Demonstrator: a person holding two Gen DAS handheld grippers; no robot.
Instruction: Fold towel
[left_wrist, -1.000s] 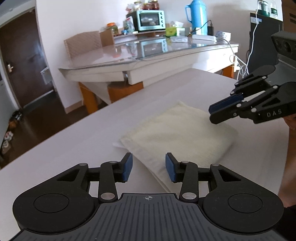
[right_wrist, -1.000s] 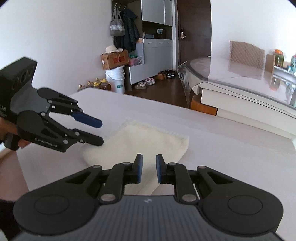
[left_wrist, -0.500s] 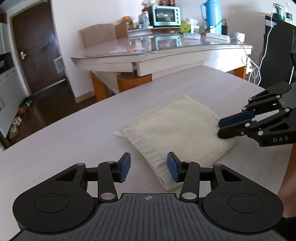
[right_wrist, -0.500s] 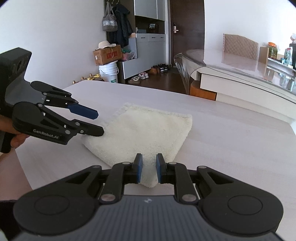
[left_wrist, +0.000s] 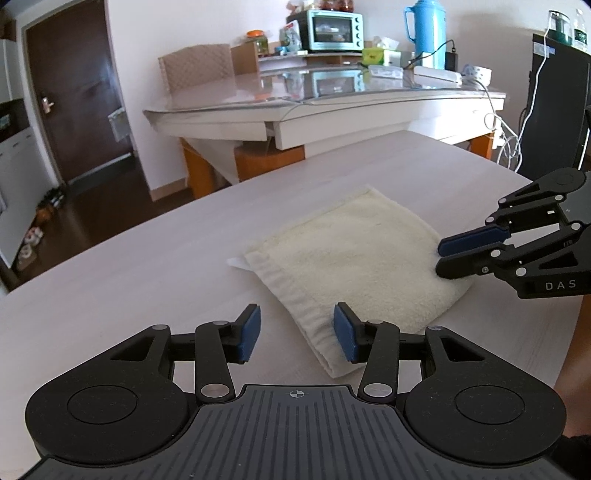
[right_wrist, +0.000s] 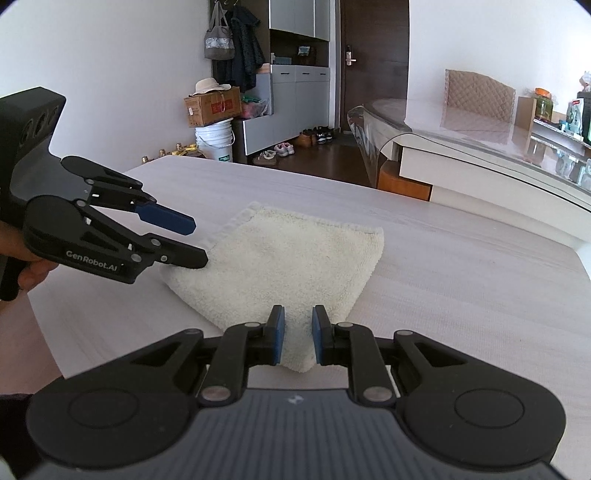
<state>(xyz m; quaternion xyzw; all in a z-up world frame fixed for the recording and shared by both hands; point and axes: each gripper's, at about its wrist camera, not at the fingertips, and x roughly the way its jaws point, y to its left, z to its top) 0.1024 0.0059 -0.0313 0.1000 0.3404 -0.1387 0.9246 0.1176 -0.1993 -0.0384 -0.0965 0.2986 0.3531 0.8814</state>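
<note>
both grippers have dropped to the folded towel's (left_wrist: 354, 254) near edges.

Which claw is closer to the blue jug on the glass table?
Cannot tell for sure. The left gripper and right gripper both sit at the towel, far from the blue jug.

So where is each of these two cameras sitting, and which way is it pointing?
Left wrist view: it sits on the left claw, looking forward along its open fingers at the folded towel on the table; the right claw enters from the right.
Right wrist view: it sits on the right claw, facing the towel from the opposite side; the left claw and a bit of the person's hand show at the left.
Both views share the towel, the table and both claws.
</note>
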